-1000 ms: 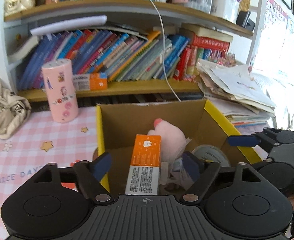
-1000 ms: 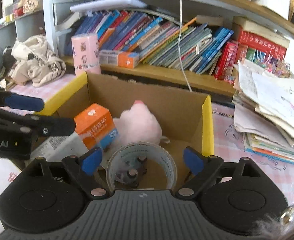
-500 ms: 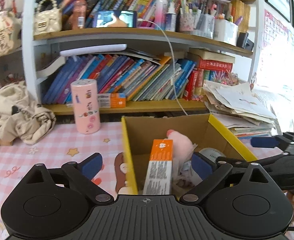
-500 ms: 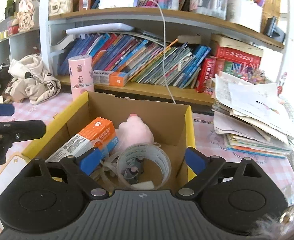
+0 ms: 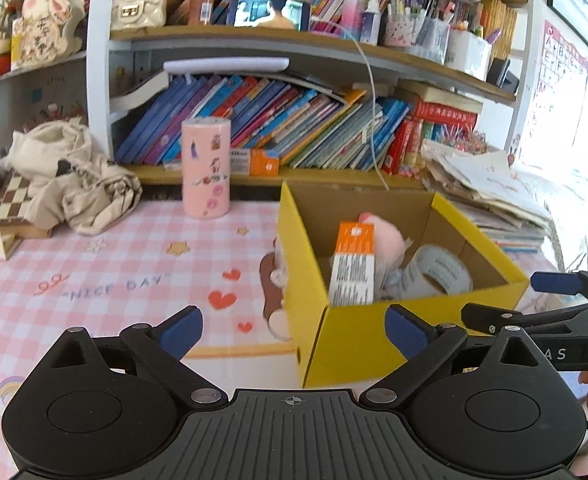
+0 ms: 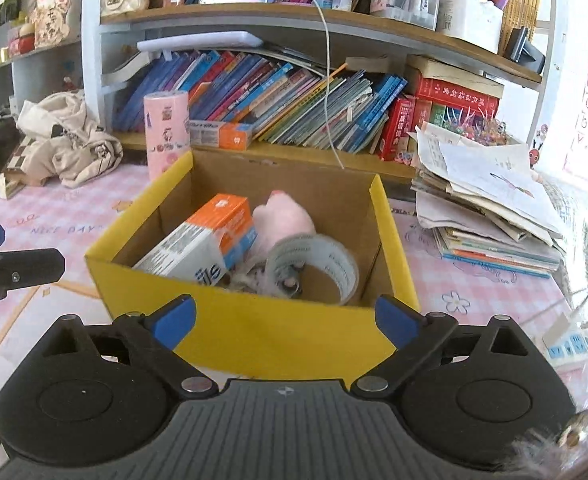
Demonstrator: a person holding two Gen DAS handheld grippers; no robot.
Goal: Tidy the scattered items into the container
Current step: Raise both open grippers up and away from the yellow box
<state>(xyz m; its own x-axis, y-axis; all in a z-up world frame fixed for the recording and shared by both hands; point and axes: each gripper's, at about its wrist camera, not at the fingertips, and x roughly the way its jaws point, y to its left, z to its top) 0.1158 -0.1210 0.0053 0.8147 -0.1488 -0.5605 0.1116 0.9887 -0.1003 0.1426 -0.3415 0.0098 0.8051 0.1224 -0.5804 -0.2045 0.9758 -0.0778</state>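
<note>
Looks like the drop-off step is pretty much wrapped up here. The orange-and-white cardboard carton (image 6: 204, 240), the fluffy pink plush toy (image 6: 282, 220) and the clear tape roll (image 6: 313, 266) are all seen lying inside the yellow-sided cardboard box (image 6: 262, 336) on the pink checked tabletop (image 5: 94, 276). The left tool (image 5: 292, 326) is spread wide with nothing gripped. The right tool (image 6: 284, 320) is caught opening, nothing between its jaws either. Next, any leftover strays would probably need to be hunted down; none are obviously spotted.
</note>
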